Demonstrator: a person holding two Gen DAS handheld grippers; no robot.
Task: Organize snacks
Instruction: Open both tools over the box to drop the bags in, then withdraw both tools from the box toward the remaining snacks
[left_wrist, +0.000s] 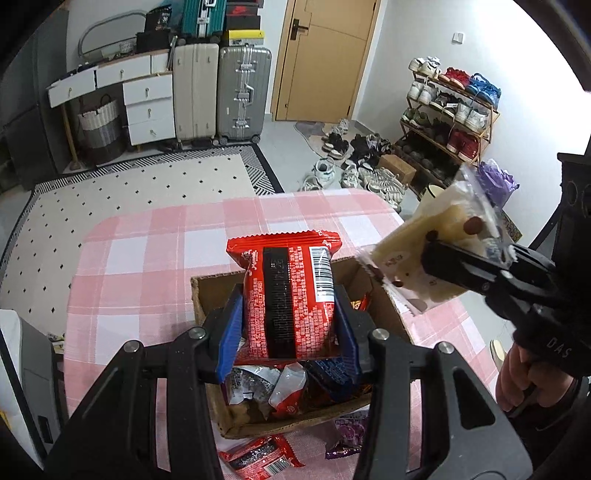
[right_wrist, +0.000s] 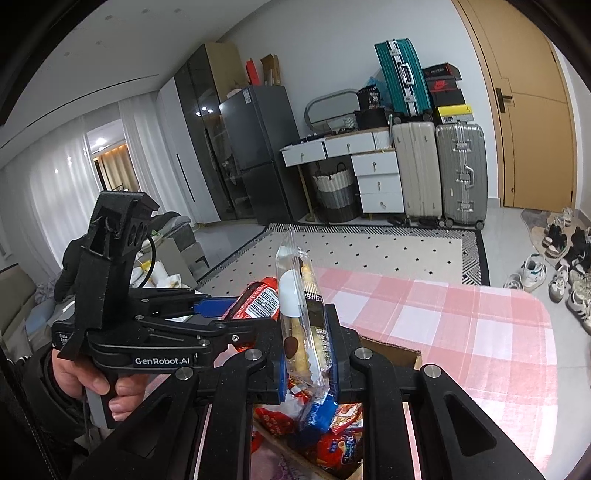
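My left gripper (left_wrist: 290, 306) is shut on a red snack packet (left_wrist: 288, 295) and holds it upright above an open cardboard box (left_wrist: 210, 291) that holds several snack packets. My right gripper (right_wrist: 306, 332) is shut on a clear-wrapped pale pastry packet (right_wrist: 299, 306), held on edge over the same box (right_wrist: 391, 350). In the left wrist view the right gripper (left_wrist: 476, 269) holds that pastry packet (left_wrist: 439, 251) to the right of the box. In the right wrist view the left gripper (right_wrist: 221, 308) and its red packet (right_wrist: 258, 299) are at the left.
The box stands on a table with a pink checked cloth (left_wrist: 147, 258). A red packet (left_wrist: 258, 456) and a purple packet (left_wrist: 347, 435) lie on the cloth in front of the box. Beyond are a rug, suitcases (left_wrist: 218, 92), drawers and shoes (left_wrist: 369, 166).
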